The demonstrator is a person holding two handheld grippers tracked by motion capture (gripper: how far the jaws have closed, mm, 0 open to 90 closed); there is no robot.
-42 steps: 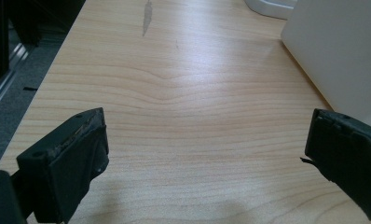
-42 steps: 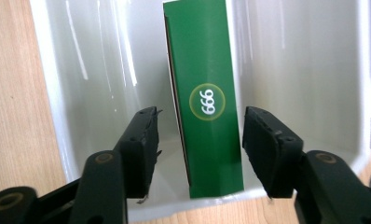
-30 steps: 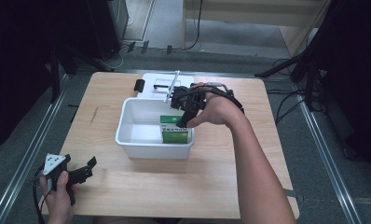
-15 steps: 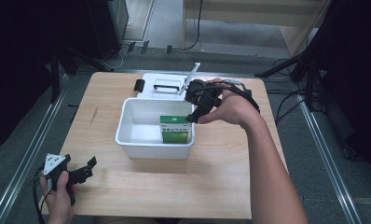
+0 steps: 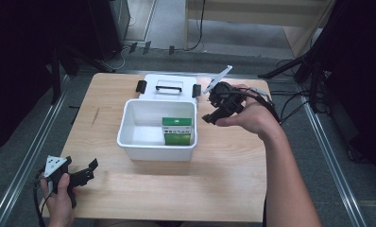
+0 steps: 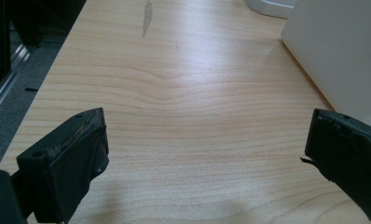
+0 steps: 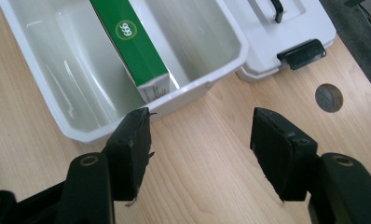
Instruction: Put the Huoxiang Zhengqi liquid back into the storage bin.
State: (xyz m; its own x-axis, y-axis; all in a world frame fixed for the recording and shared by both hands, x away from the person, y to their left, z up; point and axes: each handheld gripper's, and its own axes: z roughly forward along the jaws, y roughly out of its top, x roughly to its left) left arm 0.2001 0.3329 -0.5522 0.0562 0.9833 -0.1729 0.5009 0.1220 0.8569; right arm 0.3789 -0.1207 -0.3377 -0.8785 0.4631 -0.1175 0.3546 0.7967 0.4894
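A white bin (image 5: 129, 134) stands in the middle of the table, and a green-and-white carton (image 5: 177, 131) lies inside it against the right wall. In the right gripper view the carton (image 7: 128, 43) shows a "999" mark and rests in the bin (image 7: 48, 112). My right gripper (image 5: 213, 110) hangs open just right of the bin, above the bare wood, holding nothing. Its two pads (image 7: 132, 144) are spread wide apart. My left gripper (image 5: 84, 171) is open near the table's front left corner, close to the wood, nothing between its pads (image 6: 76, 158).
The bin's white lid (image 5: 167, 87) with black handle and latches lies flat behind the bin, seen again as the lid (image 7: 286, 28) in the right gripper view. A round hole (image 7: 328, 97) is cut in the tabletop. The bin wall (image 6: 342, 56) stands right of my left gripper.
My right gripper has let go of the carton, lifted out of the bin and drawn back to the right. The carton stays inside. The left gripper has not moved.
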